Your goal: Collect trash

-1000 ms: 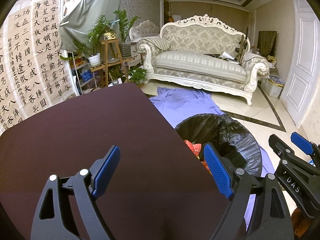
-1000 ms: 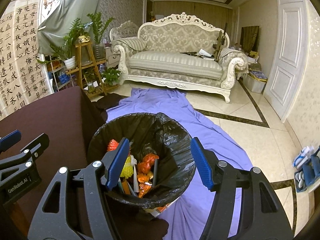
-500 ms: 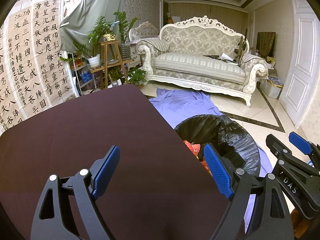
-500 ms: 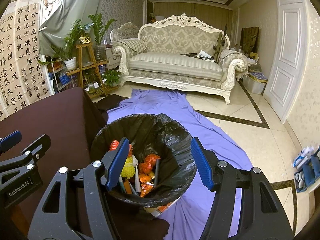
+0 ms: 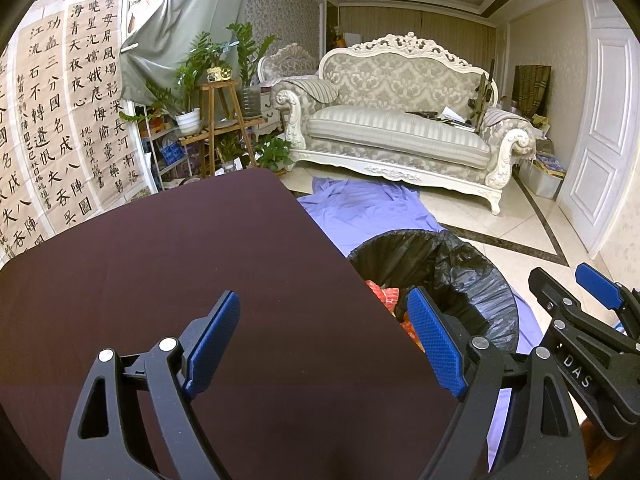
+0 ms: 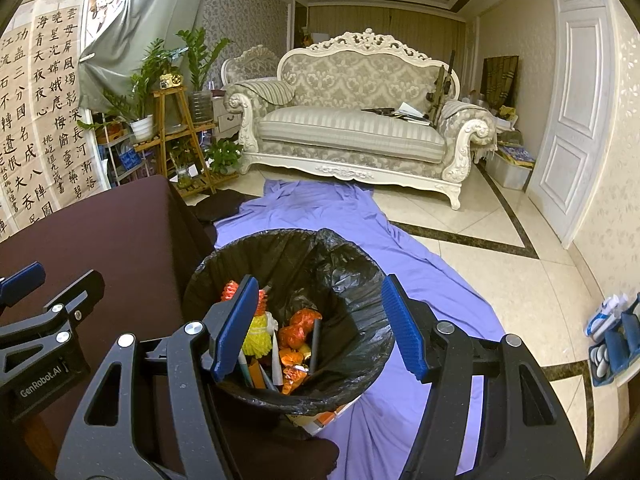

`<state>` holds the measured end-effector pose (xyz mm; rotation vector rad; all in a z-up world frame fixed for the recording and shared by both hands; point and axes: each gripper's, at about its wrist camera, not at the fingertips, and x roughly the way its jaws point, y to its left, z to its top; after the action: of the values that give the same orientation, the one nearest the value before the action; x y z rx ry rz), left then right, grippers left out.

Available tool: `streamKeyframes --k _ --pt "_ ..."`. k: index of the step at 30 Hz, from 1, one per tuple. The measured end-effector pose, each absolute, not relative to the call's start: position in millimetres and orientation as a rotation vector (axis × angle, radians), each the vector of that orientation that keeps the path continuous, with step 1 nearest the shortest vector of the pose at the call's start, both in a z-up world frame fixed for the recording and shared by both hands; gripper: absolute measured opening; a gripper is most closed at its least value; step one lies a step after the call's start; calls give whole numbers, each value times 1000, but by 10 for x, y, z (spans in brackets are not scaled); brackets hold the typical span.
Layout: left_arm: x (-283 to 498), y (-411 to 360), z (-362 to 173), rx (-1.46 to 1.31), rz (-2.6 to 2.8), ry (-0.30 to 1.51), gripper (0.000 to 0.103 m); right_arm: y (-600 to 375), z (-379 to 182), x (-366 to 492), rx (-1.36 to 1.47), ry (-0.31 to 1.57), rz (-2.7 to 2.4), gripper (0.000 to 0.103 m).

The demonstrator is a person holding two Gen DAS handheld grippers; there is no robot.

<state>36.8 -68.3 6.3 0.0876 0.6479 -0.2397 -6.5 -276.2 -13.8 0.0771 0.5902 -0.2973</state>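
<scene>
A waste bin lined with a black bag (image 6: 340,280) stands on the floor beside the dark brown table (image 5: 180,280). Inside it lies trash (image 6: 294,340): orange wrappers, a yellow mesh piece, pens and a dark stick. My right gripper (image 6: 320,320) hovers over the bin, open, nothing between its blue pads. Over the table top near its right edge, my left gripper (image 5: 324,340) is open and holds nothing. The bin (image 5: 460,280) shows past its right finger. Each gripper appears at the edge of the other's view.
A purple sheet (image 6: 360,220) is spread on the tiled floor under the bin. Behind stand an ornate sofa (image 6: 352,132), a wooden plant stand (image 6: 176,136) and calligraphy sheets (image 5: 60,120). A white door (image 6: 576,120) is at the right, shoes (image 6: 608,332) by the wall.
</scene>
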Motion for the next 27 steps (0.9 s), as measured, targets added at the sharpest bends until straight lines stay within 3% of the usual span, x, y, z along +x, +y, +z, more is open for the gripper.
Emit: streamKeyframes --k 27 --pt "359 -688 50 91 -242 646 83 -2739 -140 -79 76 588 -298 62"
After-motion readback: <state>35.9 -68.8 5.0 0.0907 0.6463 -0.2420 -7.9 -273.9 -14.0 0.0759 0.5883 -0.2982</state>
